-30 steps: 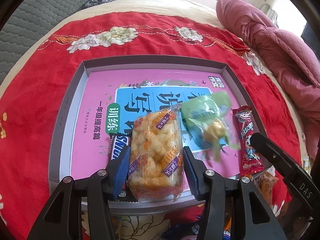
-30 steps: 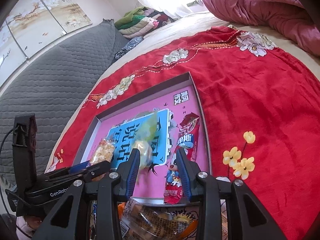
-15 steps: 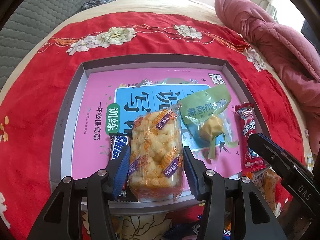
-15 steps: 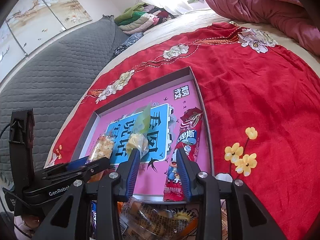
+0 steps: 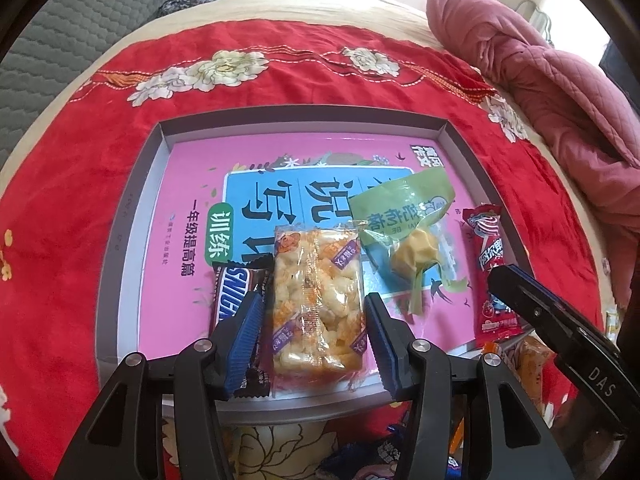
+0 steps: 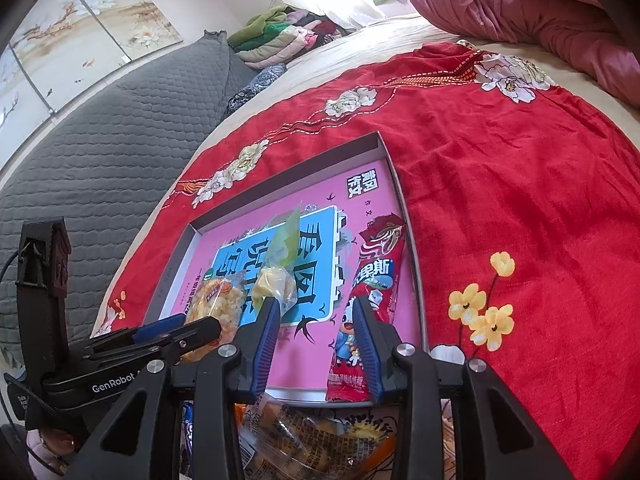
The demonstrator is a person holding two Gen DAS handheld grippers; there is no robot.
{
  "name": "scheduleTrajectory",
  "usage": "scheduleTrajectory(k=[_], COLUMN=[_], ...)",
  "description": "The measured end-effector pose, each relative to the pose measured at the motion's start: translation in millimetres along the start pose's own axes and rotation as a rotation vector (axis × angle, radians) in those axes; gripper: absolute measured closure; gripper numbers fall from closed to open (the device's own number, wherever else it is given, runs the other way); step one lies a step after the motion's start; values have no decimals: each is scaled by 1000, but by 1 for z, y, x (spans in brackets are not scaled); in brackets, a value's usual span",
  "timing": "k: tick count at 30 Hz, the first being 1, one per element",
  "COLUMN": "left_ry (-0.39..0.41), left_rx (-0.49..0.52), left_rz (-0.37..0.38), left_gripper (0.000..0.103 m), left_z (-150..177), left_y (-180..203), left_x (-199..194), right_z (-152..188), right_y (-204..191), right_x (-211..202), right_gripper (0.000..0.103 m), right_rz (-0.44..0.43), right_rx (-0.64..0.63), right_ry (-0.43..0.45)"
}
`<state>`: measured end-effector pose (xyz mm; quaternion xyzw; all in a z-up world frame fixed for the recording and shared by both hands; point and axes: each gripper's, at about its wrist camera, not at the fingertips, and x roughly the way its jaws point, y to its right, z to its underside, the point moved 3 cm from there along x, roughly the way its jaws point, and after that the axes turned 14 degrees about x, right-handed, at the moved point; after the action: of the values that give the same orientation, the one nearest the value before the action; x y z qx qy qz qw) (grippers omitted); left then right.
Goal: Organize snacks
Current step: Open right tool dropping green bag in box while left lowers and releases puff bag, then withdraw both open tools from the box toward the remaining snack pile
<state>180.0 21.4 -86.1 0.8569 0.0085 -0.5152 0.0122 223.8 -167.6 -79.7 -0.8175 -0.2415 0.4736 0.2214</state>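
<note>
The bed [image 5: 60, 208] under its red flowered cover carries everything, and on it sits the shallow grey tray [image 5: 132, 208] with a pink book lying flat inside. Along the tray's near edge you have four snacks side by side: a chocolate bar [image 5: 230, 300], the puffed snack pack [image 5: 316, 300], a green wrapped sweet [image 5: 408, 232] and a red stick pack [image 5: 490, 272] by the right wall. More loose packets [image 6: 316, 444] lie on the bed below the tray, nearer you.

Your left gripper [image 5: 316, 340] has its fingers spread open to either side of the puffed snack pack, not pressing it; the pack's long axis runs straight away from you, in line with the fingers, so the left hand is the nearer one to it. Your right gripper [image 6: 316, 344] is also open and empty, hanging above the tray's near edge with the red stick pack just beside its right finger.
</note>
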Motion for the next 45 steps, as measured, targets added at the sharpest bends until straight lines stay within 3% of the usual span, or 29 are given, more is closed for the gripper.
scheduleTrajectory(k=[31,37,45], left_ry=[50,61,70], left_rx=[-48,-61,-71], left_rz=[17,11,11], left_gripper=[46,42,42], left_z=[2,6,12], left_y=[-16,-23,-31], left_x=[-41,-52,-63], right_z=[4,8,9], right_y=[-22,-28,-30], right_x=[-17,-24,-38], right_gripper=[64,56,56], right_rz=[-39,-38,-16], right_rx=[-96,-137,-177], right_ry=[34,57,107])
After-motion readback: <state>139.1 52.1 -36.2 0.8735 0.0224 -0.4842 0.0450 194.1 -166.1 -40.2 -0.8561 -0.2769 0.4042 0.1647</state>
